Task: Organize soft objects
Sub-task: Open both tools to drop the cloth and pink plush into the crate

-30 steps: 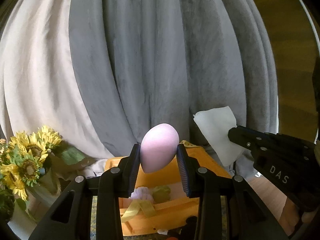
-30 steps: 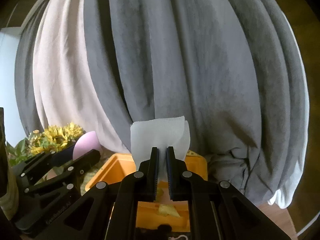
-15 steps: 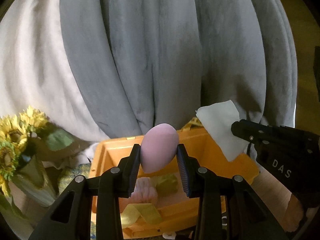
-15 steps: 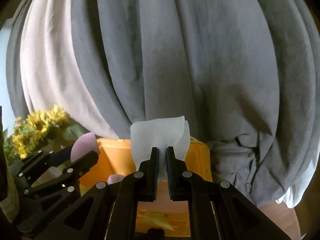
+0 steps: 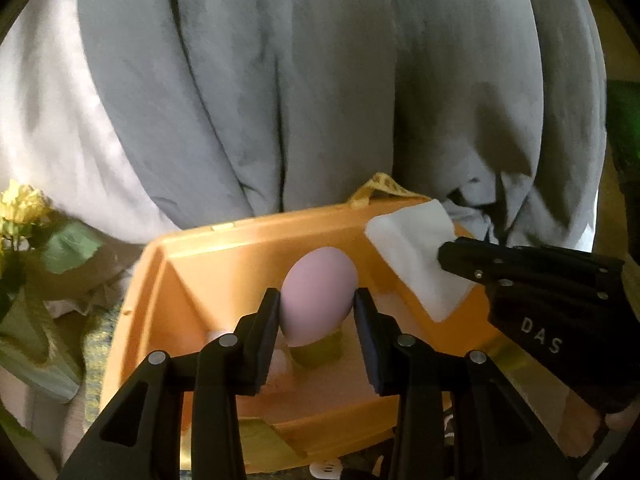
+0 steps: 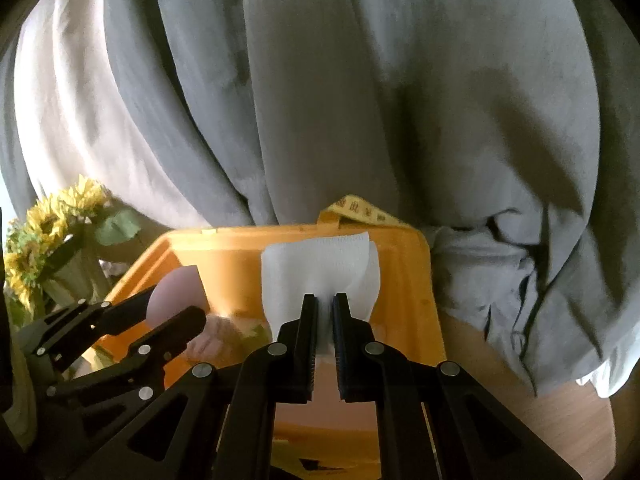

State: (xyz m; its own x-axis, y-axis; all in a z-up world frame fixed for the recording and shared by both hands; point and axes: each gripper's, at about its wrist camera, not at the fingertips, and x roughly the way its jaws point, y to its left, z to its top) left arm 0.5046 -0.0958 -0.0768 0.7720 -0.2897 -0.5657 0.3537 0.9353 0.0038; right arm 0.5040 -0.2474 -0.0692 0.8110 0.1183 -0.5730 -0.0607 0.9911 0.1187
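Left tongs (image 5: 316, 312) clenched on pink egg-shaped sponge (image 5: 318, 298), frame centre, over orange plastic bin (image 5: 224, 252). Right tongs (image 6: 326, 312) pinching folded white cloth (image 6: 320, 272).

Left hand-held gripper (image 5: 316, 312): matte black plastic, angular open-framed arms, ribbed dark fingers (image 5: 267, 328), round silver screws. Right hand-held gripper (image 6: 326, 320): identical build; white "DAS" lettering is noted on its side. Bare skin is glimpsed beneath.

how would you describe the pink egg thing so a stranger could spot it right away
Find the orange bin in front of the grey curtain. Above its middle, the left gripper pinches a smooth pink egg-shaped sponge; the flat white cloth beside it is square.
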